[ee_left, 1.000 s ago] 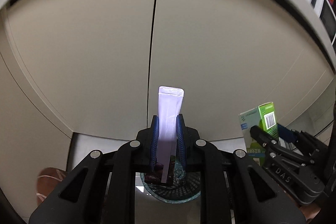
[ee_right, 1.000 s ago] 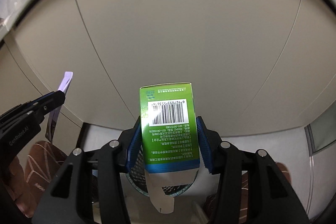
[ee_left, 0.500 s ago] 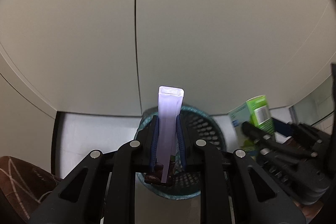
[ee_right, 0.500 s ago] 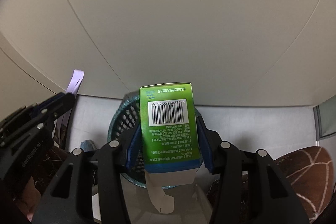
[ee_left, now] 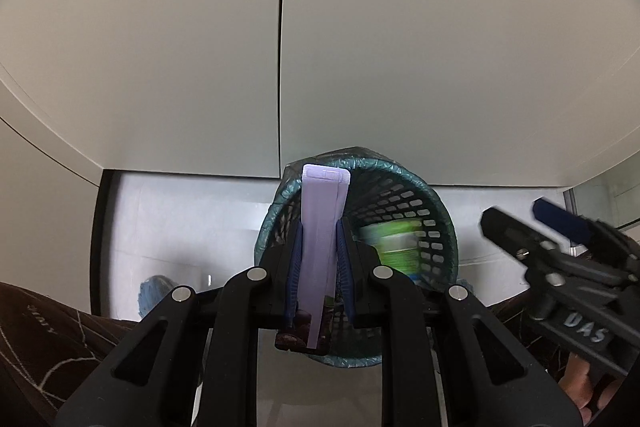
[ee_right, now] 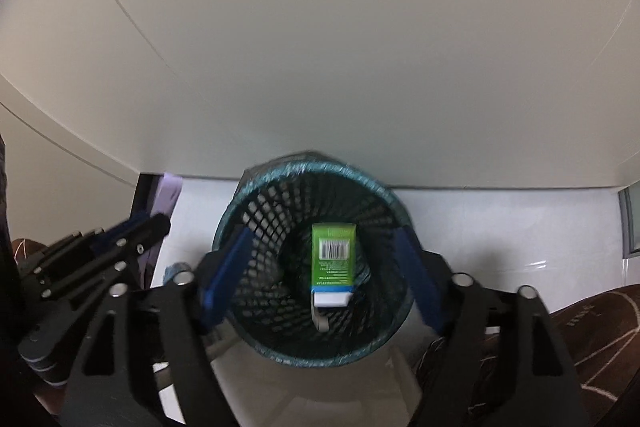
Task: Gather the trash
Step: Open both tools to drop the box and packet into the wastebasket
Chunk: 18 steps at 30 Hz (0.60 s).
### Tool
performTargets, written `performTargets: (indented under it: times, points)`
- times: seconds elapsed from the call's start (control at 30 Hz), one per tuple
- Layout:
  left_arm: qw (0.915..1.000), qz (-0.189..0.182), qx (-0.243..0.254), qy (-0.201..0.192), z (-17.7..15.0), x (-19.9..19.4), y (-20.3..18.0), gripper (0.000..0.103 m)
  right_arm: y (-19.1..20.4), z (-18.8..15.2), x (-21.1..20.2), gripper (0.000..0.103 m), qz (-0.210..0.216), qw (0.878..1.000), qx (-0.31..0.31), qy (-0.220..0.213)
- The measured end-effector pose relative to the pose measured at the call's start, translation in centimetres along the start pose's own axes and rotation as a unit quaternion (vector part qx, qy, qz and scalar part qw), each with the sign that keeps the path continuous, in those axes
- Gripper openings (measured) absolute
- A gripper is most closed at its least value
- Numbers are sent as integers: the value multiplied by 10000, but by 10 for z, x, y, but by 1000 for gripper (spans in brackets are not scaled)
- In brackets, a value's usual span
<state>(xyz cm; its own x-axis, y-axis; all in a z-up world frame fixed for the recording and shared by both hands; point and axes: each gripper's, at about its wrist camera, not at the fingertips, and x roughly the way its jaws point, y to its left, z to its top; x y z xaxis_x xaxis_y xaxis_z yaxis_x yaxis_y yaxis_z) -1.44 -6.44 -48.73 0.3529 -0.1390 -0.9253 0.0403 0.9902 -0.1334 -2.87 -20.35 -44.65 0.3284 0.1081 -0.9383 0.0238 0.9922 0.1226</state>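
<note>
My left gripper [ee_left: 319,227] is shut on a long lilac sachet [ee_left: 322,227] and holds it upright over the near rim of a black mesh waste basket [ee_left: 420,195] lined with a teal bag. My right gripper [ee_right: 326,243] is open and empty above the basket's mouth [ee_right: 280,175]. A green carton with a barcode [ee_right: 333,255] lies inside the basket, below the open jaws; it shows blurred in the left wrist view [ee_left: 396,247]. The right gripper also shows at the right of the left wrist view [ee_left: 536,223], and the left gripper at the left of the right wrist view [ee_right: 148,227].
The basket stands on a white floor [ee_right: 500,227] against pale cabinet doors [ee_left: 400,47] with a vertical seam. Brown patterned fabric [ee_left: 48,339] fills the lower corners. A small blue object [ee_left: 154,291] lies on the floor left of the basket.
My right gripper has opened and the green carton has dropped into the basket. Both grippers have tilted down over the basket. The left gripper still grips the sachet.
</note>
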Motion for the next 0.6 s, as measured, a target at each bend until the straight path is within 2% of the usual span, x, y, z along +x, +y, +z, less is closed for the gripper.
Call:
performTargets:
  times: [0.2, 0.4, 0.53, 0.6]
  points:
    - [9999, -72, 116, 80, -1, 24, 3, 17, -12, 3, -1, 79, -149, 9993, 338, -25]
    - [9994, -172, 186, 229, -5, 44, -1, 19, -26, -3, -5, 81, -517, 9972, 534, -83]
    - [9990, -246, 305, 201, -6, 44, -10, 26, -42, -4, -1, 81, -586, 9956, 733, 26]
    - [9990, -218, 335, 191, -6, 44, -14, 34, -46, -6, 3, 81, -602, 9950, 797, 49]
